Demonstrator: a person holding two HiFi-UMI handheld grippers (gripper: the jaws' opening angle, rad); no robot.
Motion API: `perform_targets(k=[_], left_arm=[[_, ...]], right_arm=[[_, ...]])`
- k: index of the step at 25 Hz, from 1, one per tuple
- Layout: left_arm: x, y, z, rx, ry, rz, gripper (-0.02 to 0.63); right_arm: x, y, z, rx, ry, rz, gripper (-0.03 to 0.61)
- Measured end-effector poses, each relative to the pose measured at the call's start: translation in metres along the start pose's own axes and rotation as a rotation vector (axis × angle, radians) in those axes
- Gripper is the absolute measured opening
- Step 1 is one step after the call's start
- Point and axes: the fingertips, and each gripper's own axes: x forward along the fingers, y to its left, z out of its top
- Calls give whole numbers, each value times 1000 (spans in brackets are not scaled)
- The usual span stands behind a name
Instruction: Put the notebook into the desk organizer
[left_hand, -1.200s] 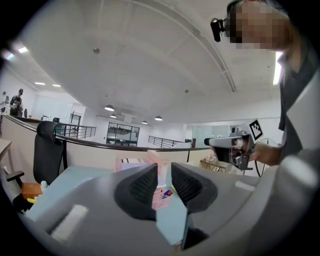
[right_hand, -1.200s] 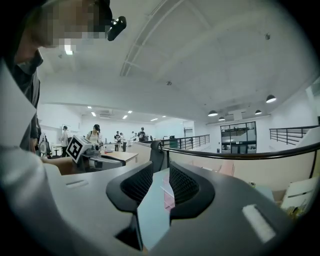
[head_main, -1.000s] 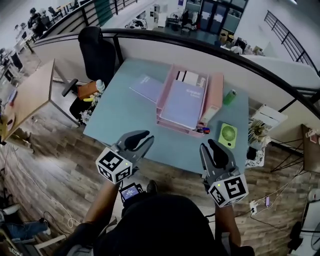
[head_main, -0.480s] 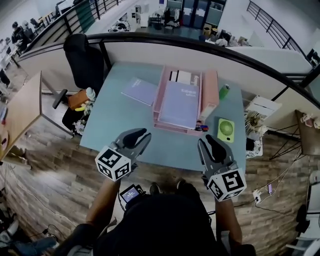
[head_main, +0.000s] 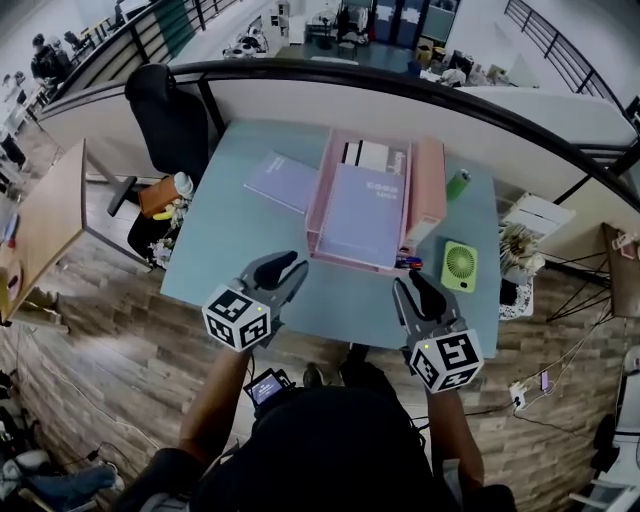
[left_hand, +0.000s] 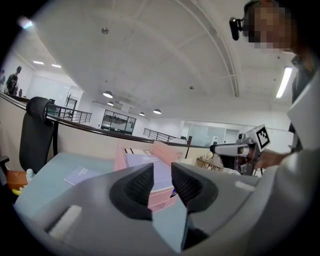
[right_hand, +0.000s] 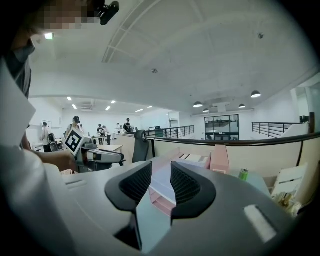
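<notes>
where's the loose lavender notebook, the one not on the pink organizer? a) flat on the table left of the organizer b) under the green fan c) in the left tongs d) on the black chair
a: the head view shows the thin lavender notebook lying flat on the pale blue-green table, left of the pink plastic desk organizer.

My left gripper (head_main: 298, 270) and right gripper (head_main: 408, 282) are matt grey plastic, pads (left_hand: 136, 185) ribbed black; the organizer (head_main: 320, 190) looks smooth pink plastic; the floor (head_main: 100, 330) is wood planks.

Table (head_main: 330, 300) bare near edge; organizer (head_main: 428, 190) blocks centre; fan (head_main: 459, 266), bottle (head_main: 458, 184) crowd right.
</notes>
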Motion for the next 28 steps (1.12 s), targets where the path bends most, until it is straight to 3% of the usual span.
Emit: perform_targets(k=[12, 24, 28], left_arm=[[59, 35, -42, -132, 78, 49, 190], [86, 52, -73, -249, 134, 101, 291], [92, 51, -82, -274, 151, 99, 291]], right_arm=[[54, -50, -65, 134, 143, 11, 132], [81, -68, -112, 323, 251, 44, 181], [87, -68, -122, 373, 267, 62, 184]])
